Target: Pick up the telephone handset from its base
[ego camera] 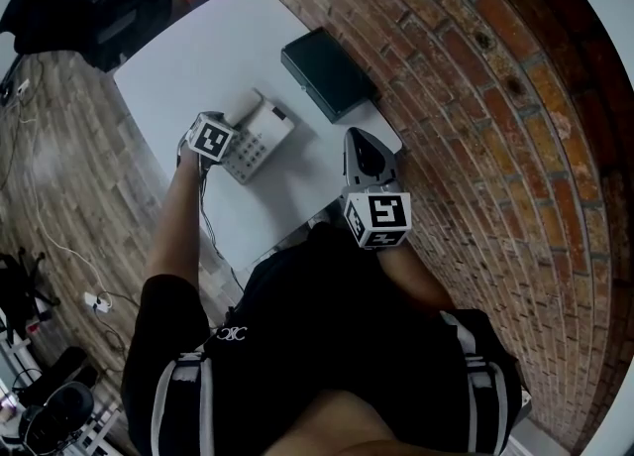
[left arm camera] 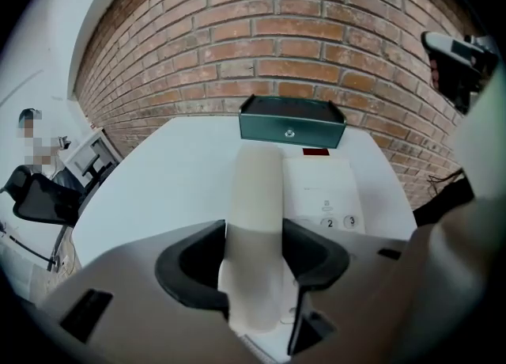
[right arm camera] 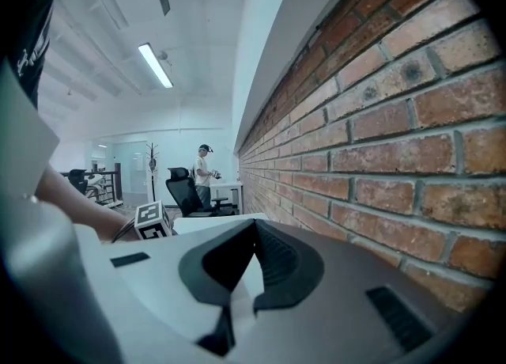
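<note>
Left hand-held gripper (left arm camera: 257, 245) clamps the handset (left arm camera: 257, 188), which lies on its base (left arm camera: 328, 184) on the bench (left arm camera: 170, 176). The grip looks near one end, so lifting may tilt it or drag the base along. Right hand-held gripper (right arm camera: 253, 232) is closed, empty.

The left gripper's (left arm camera: 254, 259) body hides the handset's (left arm camera: 257, 204) near end and all the base's (left arm camera: 322, 184) keys except 2 and 3. The base's print is too small to read. From above, the marker cube (ego camera: 211, 137) covers much of the handset.
</note>
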`<state>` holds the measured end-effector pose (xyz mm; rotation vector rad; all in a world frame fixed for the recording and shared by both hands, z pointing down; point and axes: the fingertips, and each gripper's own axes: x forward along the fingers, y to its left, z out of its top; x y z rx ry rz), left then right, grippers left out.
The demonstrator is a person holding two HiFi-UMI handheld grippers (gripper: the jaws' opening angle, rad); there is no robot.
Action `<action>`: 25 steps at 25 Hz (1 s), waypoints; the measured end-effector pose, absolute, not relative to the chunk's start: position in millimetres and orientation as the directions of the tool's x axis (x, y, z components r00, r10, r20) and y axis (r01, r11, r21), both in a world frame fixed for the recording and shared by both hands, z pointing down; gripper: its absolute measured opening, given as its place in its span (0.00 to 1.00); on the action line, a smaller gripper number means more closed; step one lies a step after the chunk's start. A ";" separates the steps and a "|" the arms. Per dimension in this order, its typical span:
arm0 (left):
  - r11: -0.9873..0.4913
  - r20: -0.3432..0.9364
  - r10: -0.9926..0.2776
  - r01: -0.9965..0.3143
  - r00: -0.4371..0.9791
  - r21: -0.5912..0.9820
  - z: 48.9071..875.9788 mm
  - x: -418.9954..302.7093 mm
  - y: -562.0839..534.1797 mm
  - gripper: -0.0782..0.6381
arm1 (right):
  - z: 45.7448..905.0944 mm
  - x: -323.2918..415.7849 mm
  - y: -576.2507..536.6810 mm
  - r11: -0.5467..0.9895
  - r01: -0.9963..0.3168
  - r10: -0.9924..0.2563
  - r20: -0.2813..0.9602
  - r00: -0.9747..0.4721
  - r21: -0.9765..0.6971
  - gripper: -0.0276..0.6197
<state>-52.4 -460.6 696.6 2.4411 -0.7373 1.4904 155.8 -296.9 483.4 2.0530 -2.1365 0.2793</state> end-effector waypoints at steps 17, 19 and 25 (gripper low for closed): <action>-0.824 0.815 -0.439 -0.530 0.379 -0.197 658.1 -60.2 -448.9 0.41 | 472.6 146.9 -300.0 0.063 -0.998 -0.975 0.212 -0.068 -0.029 0.04; -0.807 0.796 -0.468 -0.554 0.385 -0.207 648.4 -65.8 -446.5 0.41 | 470.2 140.1 -300.6 0.081 -0.996 -0.975 0.204 -0.086 -0.031 0.04; -0.720 0.694 -0.584 -0.664 0.422 -0.202 604.6 -88.9 -433.8 0.41 | 463.2 113.4 -300.9 0.167 -0.985 -0.971 0.167 -0.173 -0.050 0.04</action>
